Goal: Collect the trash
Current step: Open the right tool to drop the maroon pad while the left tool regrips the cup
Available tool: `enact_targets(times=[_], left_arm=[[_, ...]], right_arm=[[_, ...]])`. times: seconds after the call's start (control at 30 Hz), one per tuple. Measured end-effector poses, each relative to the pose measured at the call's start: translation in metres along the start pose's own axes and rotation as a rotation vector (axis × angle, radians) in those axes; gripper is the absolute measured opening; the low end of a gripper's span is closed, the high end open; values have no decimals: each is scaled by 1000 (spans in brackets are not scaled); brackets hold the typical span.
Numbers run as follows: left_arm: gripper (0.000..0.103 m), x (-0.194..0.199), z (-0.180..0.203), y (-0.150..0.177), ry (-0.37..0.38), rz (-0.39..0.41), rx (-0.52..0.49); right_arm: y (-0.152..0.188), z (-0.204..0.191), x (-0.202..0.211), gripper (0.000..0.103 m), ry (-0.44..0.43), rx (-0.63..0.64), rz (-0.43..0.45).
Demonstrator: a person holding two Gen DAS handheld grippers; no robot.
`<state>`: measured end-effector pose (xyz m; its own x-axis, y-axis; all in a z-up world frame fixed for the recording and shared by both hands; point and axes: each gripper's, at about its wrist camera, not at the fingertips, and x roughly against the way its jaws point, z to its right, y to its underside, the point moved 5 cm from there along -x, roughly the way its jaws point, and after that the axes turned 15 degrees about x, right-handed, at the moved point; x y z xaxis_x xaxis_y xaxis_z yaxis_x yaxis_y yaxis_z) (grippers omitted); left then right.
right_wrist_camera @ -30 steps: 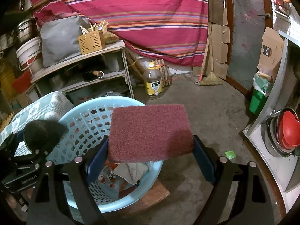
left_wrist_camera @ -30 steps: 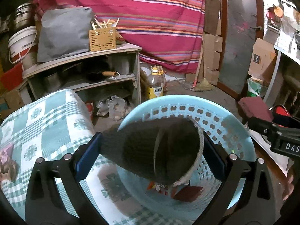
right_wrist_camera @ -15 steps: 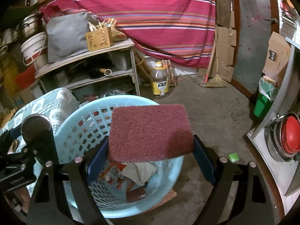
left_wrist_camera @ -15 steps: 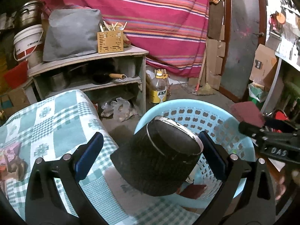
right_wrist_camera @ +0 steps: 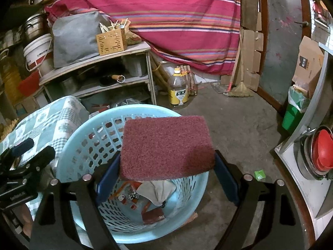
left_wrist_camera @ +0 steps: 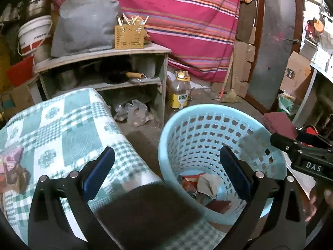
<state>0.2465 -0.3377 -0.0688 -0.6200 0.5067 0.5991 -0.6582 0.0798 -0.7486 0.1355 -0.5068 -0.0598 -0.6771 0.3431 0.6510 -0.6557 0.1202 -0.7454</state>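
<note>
A light blue perforated basket [left_wrist_camera: 210, 123] [right_wrist_camera: 70, 145] stands on the floor beside the table and holds wrappers and crumpled paper [left_wrist_camera: 206, 184] [right_wrist_camera: 156, 189]. My left gripper [left_wrist_camera: 166, 175] is open and empty above the table edge and basket rim. A dark blurred shape [left_wrist_camera: 145, 212] lies low in front of it on the tablecloth; I cannot tell what it is. My right gripper [right_wrist_camera: 166, 173] is shut on a maroon scouring pad [right_wrist_camera: 166, 145] and holds it flat over the basket. The pad also shows in the left wrist view [left_wrist_camera: 278, 124].
A table with a green checked cloth [left_wrist_camera: 62, 129] is at the left, with wrappers [left_wrist_camera: 12, 166] on it. A wooden shelf [left_wrist_camera: 104, 66], oil bottle [left_wrist_camera: 180, 91], broom [right_wrist_camera: 239, 87], green bin [right_wrist_camera: 295, 108] and a counter with a red bowl [right_wrist_camera: 322, 152] surround the floor.
My left gripper let go of the dark cup-shaped object it held and is now open. The right gripper has stayed over the basket with the pad.
</note>
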Motion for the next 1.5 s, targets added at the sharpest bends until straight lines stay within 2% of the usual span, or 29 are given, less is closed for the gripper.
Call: enact_targets(times=[0.17,0.4,0.67,0.8,0.93,1.07,1.23,1.33,1.47,1.5], left_arm=[[97,-8,-7,7,-36,-43,0],[98,11,-22,6,-76,-33,-50],[97,11,-34,36,-127,-155,-43],[97,15,-28,47,-147,-169,-63],[89,18,-30,44,-133,-162,-40],[89,17,-33,41,-110,-171,-12],[89,19,-29,42,-111,-156,-43],[89,23,-26,39,-95,-145,-42],[88,28,-26,33,-79,-127,-32],[84,30,-25,32,-77,-120,-30]], right_arm=[[0,0,1,84,3,11,-2],[-1,0,0,84,-14,-9,0],[-3,-5,6,84,-38,-11,15],[-3,-14,6,84,-48,6,7],[0,-22,1,84,-57,35,-15],[2,-29,-3,84,-67,49,-26],[0,-30,-7,85,-68,34,-40],[1,-31,-7,92,-49,39,-43],[2,-29,-7,92,-34,42,-45],[2,-27,-6,92,-26,40,-45]])
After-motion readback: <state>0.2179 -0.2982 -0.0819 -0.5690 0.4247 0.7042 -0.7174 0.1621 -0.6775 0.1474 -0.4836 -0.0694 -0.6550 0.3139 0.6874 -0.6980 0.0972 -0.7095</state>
